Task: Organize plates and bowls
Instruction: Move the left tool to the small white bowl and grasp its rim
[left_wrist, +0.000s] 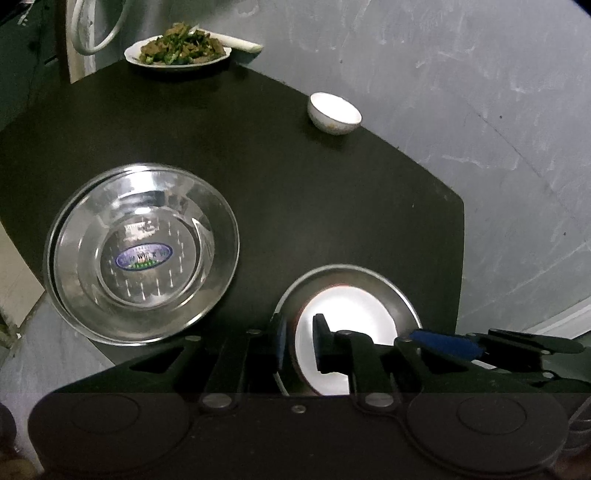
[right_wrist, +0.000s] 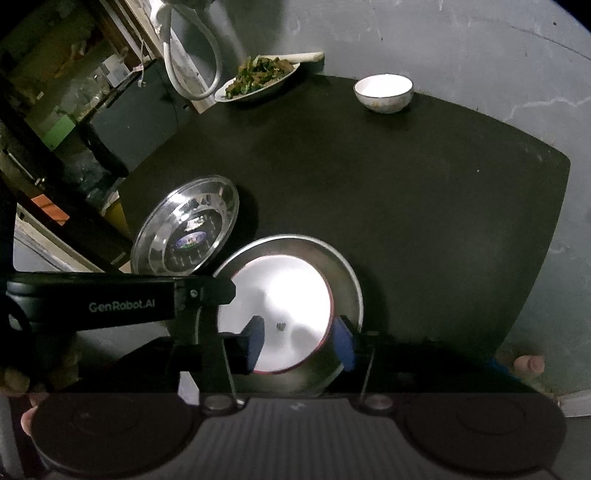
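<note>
A white plate (left_wrist: 354, 314) (right_wrist: 284, 288) with a red edge lies inside a shallow steel plate (left_wrist: 369, 271) (right_wrist: 351, 273) near the front of the dark table (left_wrist: 295, 184). My left gripper (left_wrist: 301, 341) is open, its two fingers straddling the left rims of both plates with a visible gap. My right gripper (right_wrist: 299, 345) is open too. One of its fingers stands over the white plate and the blue-padded one sits outside its right edge. Left of them rests a stack of steel bowls (left_wrist: 142, 254) (right_wrist: 184, 229). At the far edge stands a small white bowl (left_wrist: 334, 112) (right_wrist: 383, 92).
A plate of cooked greens (left_wrist: 177, 51) (right_wrist: 258, 75) sits at the table's far corner, below a white hose (right_wrist: 192, 74). Grey floor surrounds the table on the right. Cluttered shelves (right_wrist: 55, 110) stand to the left. A person's fingertips (right_wrist: 528, 363) show at the lower right.
</note>
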